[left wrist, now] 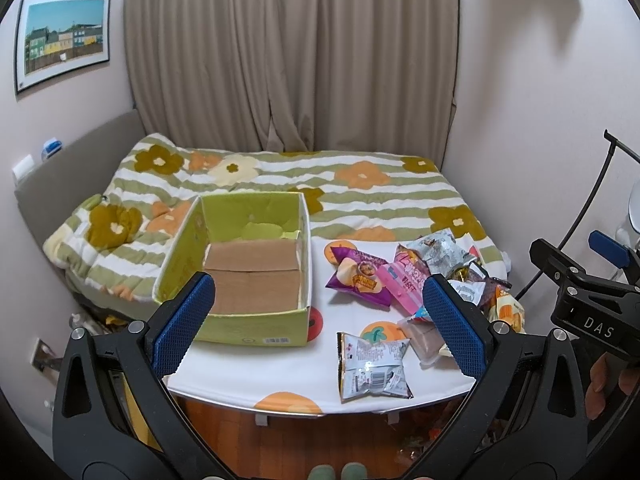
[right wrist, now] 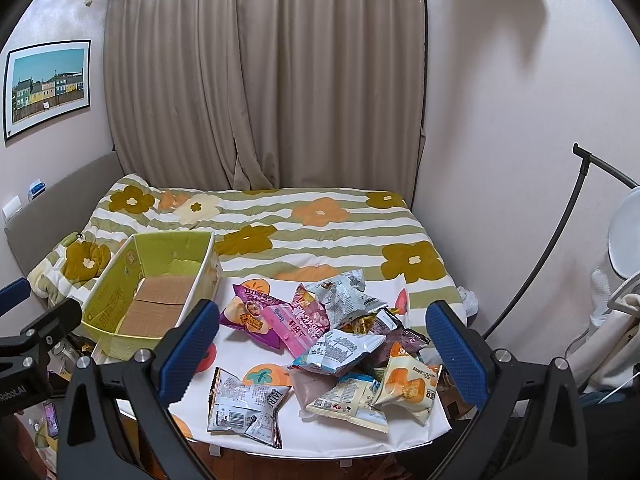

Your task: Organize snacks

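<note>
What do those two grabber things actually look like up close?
Each is a black frame with triangular cut-outs and silver bolts, ending in two fingers faced with blue, dimpled pads. The left gripper and right gripper match. White lettering marks their sides. No cables show.

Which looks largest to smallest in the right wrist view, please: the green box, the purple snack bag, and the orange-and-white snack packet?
1. green box
2. purple snack bag
3. orange-and-white snack packet

The last two look close, and the packet lies nearer the camera, so their order is unsure.

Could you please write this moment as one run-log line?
stage: not started | left gripper: open, empty | right gripper: open, empty | green cardboard box: empty | snack packets: piled on table beside box
</note>
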Available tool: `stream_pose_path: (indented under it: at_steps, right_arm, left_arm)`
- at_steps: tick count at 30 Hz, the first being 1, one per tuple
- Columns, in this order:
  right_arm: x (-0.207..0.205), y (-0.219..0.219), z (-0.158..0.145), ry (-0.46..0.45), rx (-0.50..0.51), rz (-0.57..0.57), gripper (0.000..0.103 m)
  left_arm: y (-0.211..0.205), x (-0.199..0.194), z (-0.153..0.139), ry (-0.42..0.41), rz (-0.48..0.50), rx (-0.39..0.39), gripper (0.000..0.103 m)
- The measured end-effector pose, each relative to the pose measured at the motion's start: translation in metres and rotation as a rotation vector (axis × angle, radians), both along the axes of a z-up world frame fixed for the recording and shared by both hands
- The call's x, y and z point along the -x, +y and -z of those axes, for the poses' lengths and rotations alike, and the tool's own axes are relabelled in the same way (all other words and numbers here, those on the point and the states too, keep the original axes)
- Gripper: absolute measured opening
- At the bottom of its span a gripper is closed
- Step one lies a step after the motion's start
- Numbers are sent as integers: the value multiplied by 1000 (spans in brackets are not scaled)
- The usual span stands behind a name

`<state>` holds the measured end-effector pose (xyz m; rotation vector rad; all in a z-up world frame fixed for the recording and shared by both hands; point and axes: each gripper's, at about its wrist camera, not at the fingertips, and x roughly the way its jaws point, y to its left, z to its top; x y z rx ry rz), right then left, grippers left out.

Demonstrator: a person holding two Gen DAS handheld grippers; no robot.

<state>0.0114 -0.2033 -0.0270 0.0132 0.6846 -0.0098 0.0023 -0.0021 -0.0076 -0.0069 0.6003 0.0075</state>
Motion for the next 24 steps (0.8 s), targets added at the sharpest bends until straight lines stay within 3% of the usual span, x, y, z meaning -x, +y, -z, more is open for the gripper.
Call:
stream_pose_path:
  at_steps: [17, 24]
  right_arm:
    - [2, 4, 2, 3, -1, -2, 103]
    - [7, 7, 5, 13, -2, 3, 103]
  left_arm:
    - [2, 3, 6, 29, 6, 12, 103]
    - [1, -2, 4, 154, 23, -7, 103]
